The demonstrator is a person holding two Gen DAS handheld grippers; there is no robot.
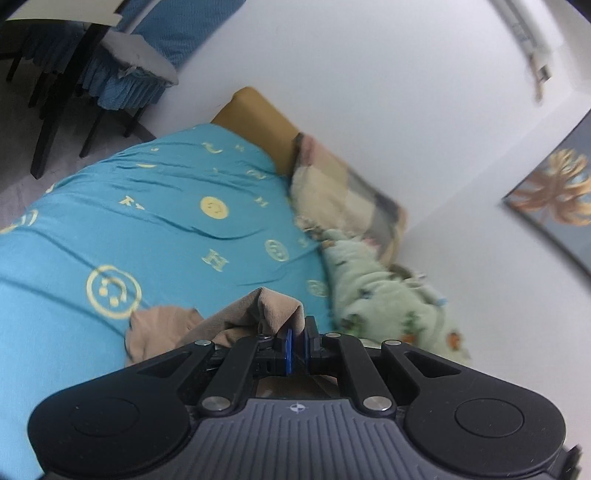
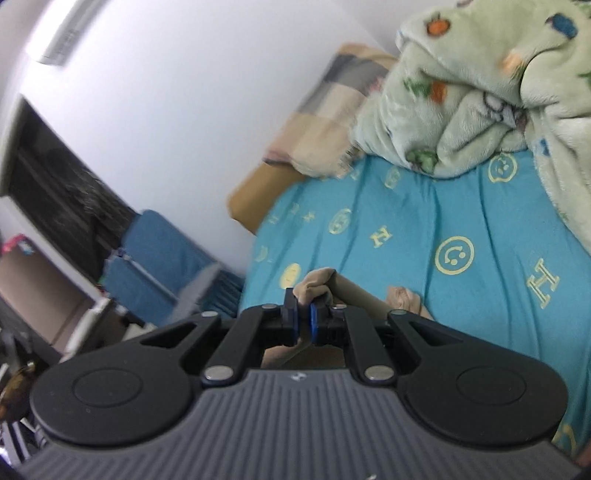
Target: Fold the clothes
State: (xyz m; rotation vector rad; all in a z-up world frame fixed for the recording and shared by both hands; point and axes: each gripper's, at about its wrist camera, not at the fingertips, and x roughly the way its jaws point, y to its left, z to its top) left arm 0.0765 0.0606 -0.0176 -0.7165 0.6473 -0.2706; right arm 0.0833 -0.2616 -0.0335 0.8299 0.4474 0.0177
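I had both the left gripper (image 1: 297, 338) and the right gripper (image 2: 303, 317) clenched on the soft, light tan ribbed-fabric garment (image 1: 255, 314), sagging at six o'clock over the turquoise patterned bedsheet (image 1: 166, 206), so its edges seemed the best hold.

1. White walls (image 1: 369, 74), evenly lit; an air-conditioning unit (image 1: 524, 33) mounted high on one.
2. A framed picture (image 1: 554, 192) of orange leaves hangs on the wall.
3. A bed with a turquoise sheet (image 1: 166, 221) printed in yellow; tan headboard (image 1: 258, 114) against the wall.
4. Patchwork pillow (image 1: 351, 199) and pale green fleece blanket (image 2: 461, 92) at the head end.
5. Dark-legged chairs with blue covers (image 1: 122, 85) stand on a grey floor (image 1: 14, 173).
6. A dark opening (image 2: 55, 184) in the far wall.
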